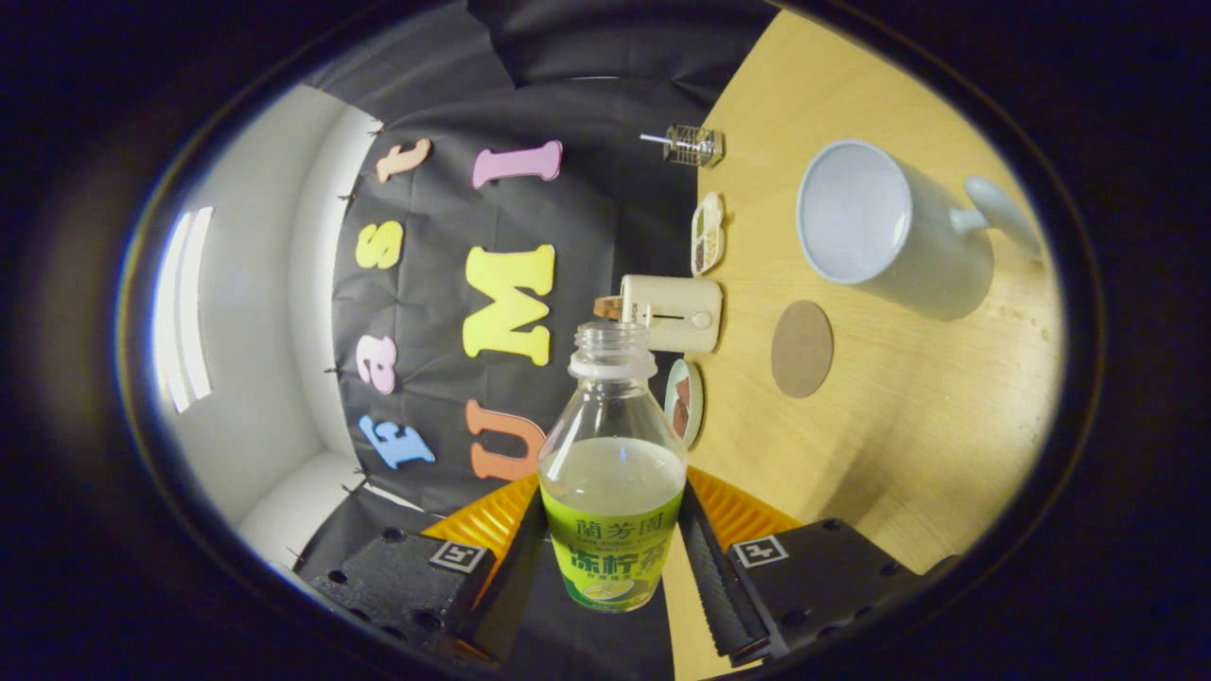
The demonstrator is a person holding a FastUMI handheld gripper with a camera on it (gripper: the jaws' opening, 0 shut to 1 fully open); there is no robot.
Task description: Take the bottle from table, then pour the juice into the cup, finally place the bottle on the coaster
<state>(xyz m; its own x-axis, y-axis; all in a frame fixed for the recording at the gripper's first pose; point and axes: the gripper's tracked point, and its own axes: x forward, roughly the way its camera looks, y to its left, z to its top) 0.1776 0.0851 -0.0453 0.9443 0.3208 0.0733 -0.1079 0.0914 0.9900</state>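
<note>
1. Gripping the bottle [613, 473] by its label band, the gripper [613, 553] has a finger pressed on either side.
2. Rolled sideways, the view shows the table [908, 445] standing as a wall, so the bottle's long axis lies about level, open mouth forward.
3. Off to the table side of the mouth lies the cup [866, 216], well apart; pouring needs a shift that way.
4. Between them sits the coaster [801, 348].

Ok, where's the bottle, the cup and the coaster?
juice bottle [612, 473], gripper view, on its liquid-filled body between the fingers.
white cup [856, 213], gripper view, on its inside wall.
round coaster [801, 348], gripper view, on its flat top.
</note>
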